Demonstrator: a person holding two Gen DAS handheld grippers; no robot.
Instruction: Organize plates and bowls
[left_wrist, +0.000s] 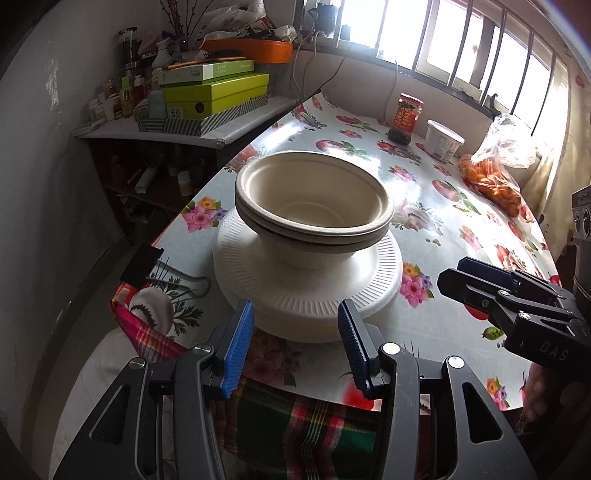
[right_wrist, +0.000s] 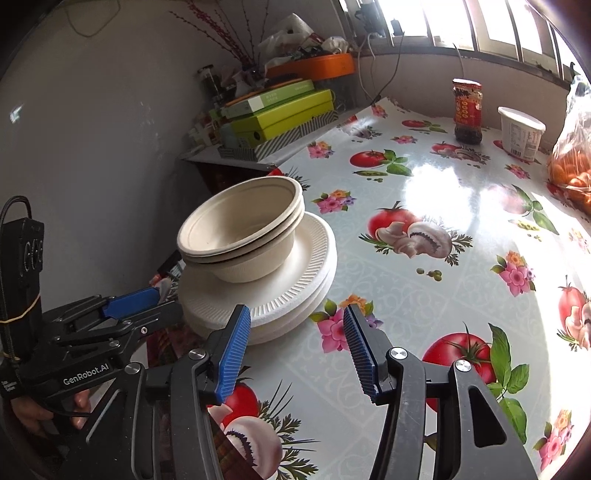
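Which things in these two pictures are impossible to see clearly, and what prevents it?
- Number of plates: both views show only stacked rims, and the bowls cover the middle.
- Number of nested bowls: only the rims show.
- Print on the white tub: too small in both views.
- Bag of orange fruit: cut off by the right wrist view's edge.
- Small bottles on the shelf: too small and dark, left wrist view.
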